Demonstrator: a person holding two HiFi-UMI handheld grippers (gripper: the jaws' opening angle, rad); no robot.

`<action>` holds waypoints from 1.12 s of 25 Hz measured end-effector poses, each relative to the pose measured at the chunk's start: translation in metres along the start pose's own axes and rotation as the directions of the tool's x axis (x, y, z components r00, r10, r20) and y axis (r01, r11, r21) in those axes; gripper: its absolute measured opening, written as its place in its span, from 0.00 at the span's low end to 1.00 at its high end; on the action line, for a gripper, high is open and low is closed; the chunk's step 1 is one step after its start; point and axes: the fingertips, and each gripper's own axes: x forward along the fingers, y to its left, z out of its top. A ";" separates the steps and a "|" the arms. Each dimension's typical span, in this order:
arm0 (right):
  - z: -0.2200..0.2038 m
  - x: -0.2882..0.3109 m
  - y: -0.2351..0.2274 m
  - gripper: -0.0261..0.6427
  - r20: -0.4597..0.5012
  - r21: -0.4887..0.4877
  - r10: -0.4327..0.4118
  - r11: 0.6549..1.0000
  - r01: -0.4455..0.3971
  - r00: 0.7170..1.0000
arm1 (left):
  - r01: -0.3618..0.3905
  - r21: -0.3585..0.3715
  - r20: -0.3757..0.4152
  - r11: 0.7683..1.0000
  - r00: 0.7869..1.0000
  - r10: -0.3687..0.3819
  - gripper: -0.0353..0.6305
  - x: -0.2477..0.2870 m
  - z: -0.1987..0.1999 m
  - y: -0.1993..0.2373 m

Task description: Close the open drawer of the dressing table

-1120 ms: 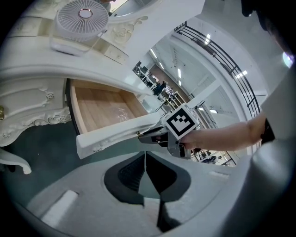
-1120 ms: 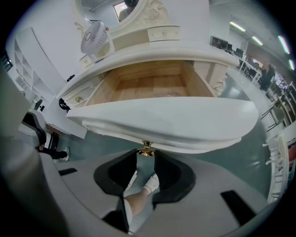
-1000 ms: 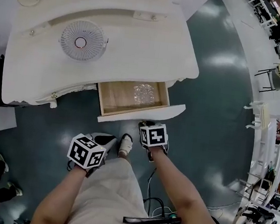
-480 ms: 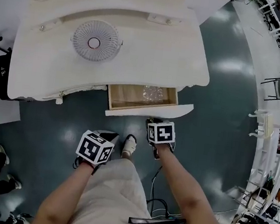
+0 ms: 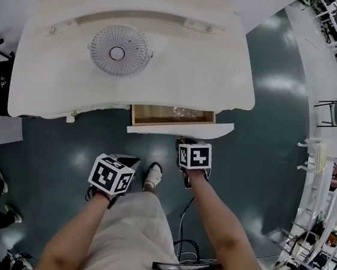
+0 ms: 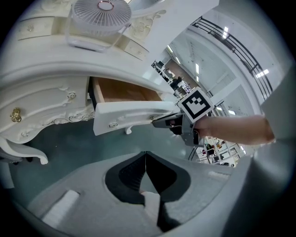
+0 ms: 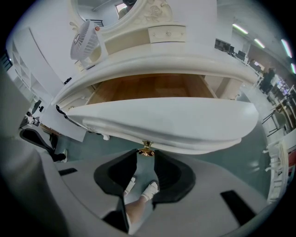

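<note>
Drawer point(image 5: 180, 128) stands partly out of the bench point(image 5: 193, 74), its long front running crosswise just ahead of the right gripper point(image 5: 183, 143), the nearer one. That gripper points steeply down, jaws closed on the brass knob point(image 7: 146, 148) at mid-front. A straight inward push should finish the job. The left gripper point(image 6: 146, 153), jaws together and empty, hangs well apart over the floor point(image 5: 64, 144).

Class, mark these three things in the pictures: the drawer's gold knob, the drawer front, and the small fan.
gold knob point(image 7: 146, 149): right gripper view, its rounded head.
drawer front point(image 5: 180, 128): head view, middle of its top edge.
small fan point(image 5: 117, 52): head view, its centre hub.
</note>
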 end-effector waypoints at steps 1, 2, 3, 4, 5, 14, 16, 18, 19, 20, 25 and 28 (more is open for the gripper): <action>0.002 0.001 0.000 0.23 0.003 -0.001 -0.002 1.000 0.002 1.000 | -0.001 -0.007 0.003 1.000 1.000 0.001 0.07 0.000 0.000 0.001; 0.005 0.001 -0.001 0.23 0.007 -0.001 -0.005 1.000 0.005 1.000 | -0.001 -0.012 0.006 1.000 1.000 0.001 0.07 0.000 0.001 0.002; 0.008 0.002 -0.002 0.23 0.011 -0.001 -0.009 1.000 0.009 1.000 | -0.001 -0.017 0.008 1.000 1.000 0.001 0.07 0.000 0.002 0.003; 0.011 0.003 -0.002 0.23 0.016 -0.001 -0.012 1.000 0.012 1.000 | -0.001 -0.020 0.010 1.000 1.000 0.001 0.07 0.000 0.003 0.004; 0.014 0.003 -0.003 0.23 0.020 -0.001 -0.014 1.000 0.014 1.000 | -0.001 -0.023 0.012 1.000 1.000 0.001 0.07 0.000 0.004 0.005; 0.033 0.007 -0.004 0.23 0.067 0.007 -0.041 0.999 0.040 0.997 | 0.002 -0.039 0.024 0.999 1.000 -0.001 0.07 0.000 0.011 0.013; 0.037 0.007 -0.005 0.23 0.086 0.012 -0.048 0.999 0.047 0.995 | 0.002 -0.040 0.026 0.999 1.000 -0.001 0.07 0.000 0.013 0.014; 0.041 0.009 -0.007 0.23 0.099 0.014 -0.051 0.999 0.050 0.994 | 0.003 -0.042 0.028 0.999 1.000 -0.001 0.07 0.000 0.015 0.016; 0.042 0.010 -0.007 0.23 0.103 0.014 -0.050 0.999 0.049 0.993 | 0.004 -0.044 0.031 0.999 1.000 -0.003 0.07 0.000 0.016 0.017; 0.043 0.011 -0.007 0.23 0.106 0.015 -0.048 0.999 0.047 0.993 | 0.006 -0.045 0.033 0.999 0.999 -0.004 0.07 0.000 0.017 0.017; 0.052 0.012 -0.007 0.23 0.111 0.014 -0.049 0.999 0.047 0.993 | 0.001 -0.058 0.040 0.998 0.999 0.001 0.07 0.000 0.020 0.021; 0.058 0.015 -0.008 0.23 0.116 0.024 -0.059 0.998 0.057 0.992 | -0.001 -0.063 0.036 0.998 0.999 0.003 0.07 0.001 0.021 0.024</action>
